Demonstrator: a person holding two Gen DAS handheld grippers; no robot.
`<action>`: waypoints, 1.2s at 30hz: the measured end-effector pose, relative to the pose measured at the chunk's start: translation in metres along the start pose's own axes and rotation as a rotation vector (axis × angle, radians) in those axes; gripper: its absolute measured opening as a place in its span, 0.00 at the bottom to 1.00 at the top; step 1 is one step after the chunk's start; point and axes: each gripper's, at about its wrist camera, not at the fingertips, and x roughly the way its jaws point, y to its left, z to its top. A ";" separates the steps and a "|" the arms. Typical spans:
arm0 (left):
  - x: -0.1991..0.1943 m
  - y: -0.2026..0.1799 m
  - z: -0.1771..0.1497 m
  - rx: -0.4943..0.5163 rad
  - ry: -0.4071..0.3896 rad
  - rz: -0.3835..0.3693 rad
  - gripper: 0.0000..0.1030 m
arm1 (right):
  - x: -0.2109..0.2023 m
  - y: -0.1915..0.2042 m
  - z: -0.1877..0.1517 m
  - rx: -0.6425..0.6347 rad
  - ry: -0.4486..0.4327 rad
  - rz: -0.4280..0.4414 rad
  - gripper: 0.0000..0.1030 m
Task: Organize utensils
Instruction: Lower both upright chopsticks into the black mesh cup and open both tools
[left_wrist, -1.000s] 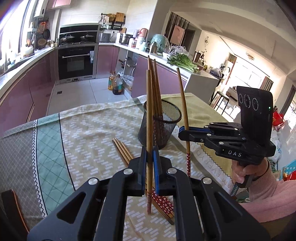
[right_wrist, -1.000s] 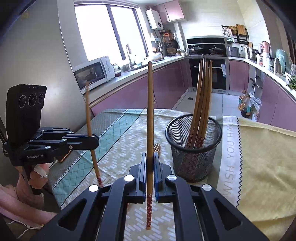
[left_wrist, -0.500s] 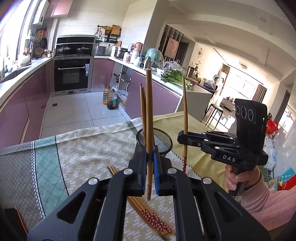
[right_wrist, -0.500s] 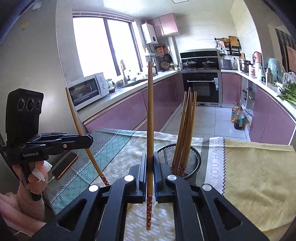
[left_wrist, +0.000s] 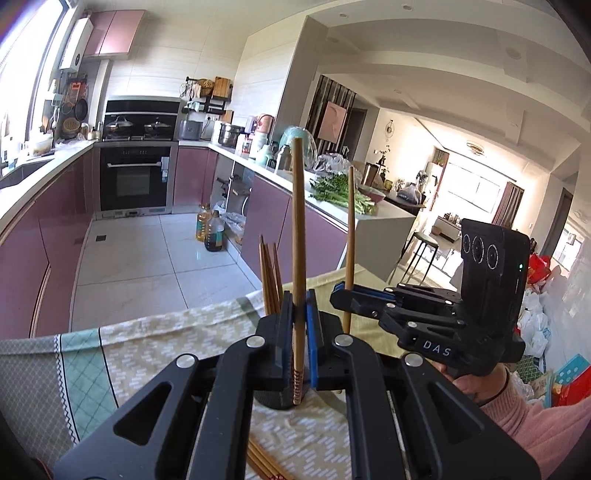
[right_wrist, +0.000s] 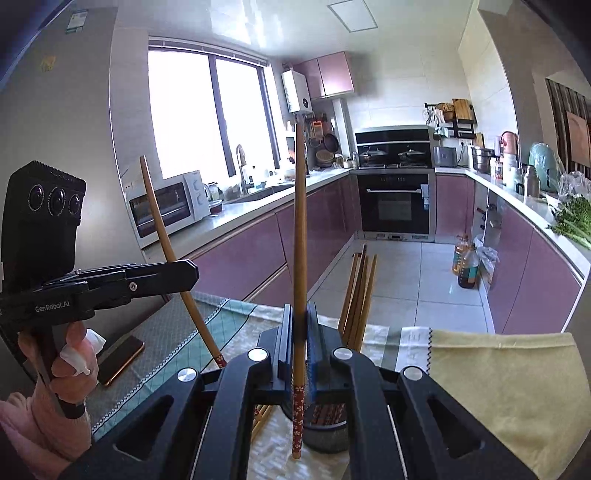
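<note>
the right gripper (right_wrist: 297, 328) jaws clamp an upright chopstick (right_wrist: 300, 229) above the mesh holder (right_wrist: 327, 432).

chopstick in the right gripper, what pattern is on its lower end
Red with small white flowers, on the chopstick below the right gripper; clearest in the right wrist view.

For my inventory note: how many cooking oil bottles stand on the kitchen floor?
2. A lighter yellow plastic oil bottle stands behind a darker brown oil bottle, both touching or nearly so, on the white tiled floor beside the pink cabinets. More may be hidden.
</note>
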 end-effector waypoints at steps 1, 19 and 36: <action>0.002 -0.001 0.004 0.003 -0.007 0.004 0.07 | 0.001 -0.001 0.003 -0.001 -0.006 -0.003 0.05; 0.059 -0.007 0.003 0.073 0.080 0.077 0.07 | 0.050 -0.017 0.000 0.032 0.033 -0.051 0.05; 0.093 0.006 -0.020 0.092 0.272 0.052 0.07 | 0.072 -0.034 -0.032 0.098 0.194 -0.077 0.05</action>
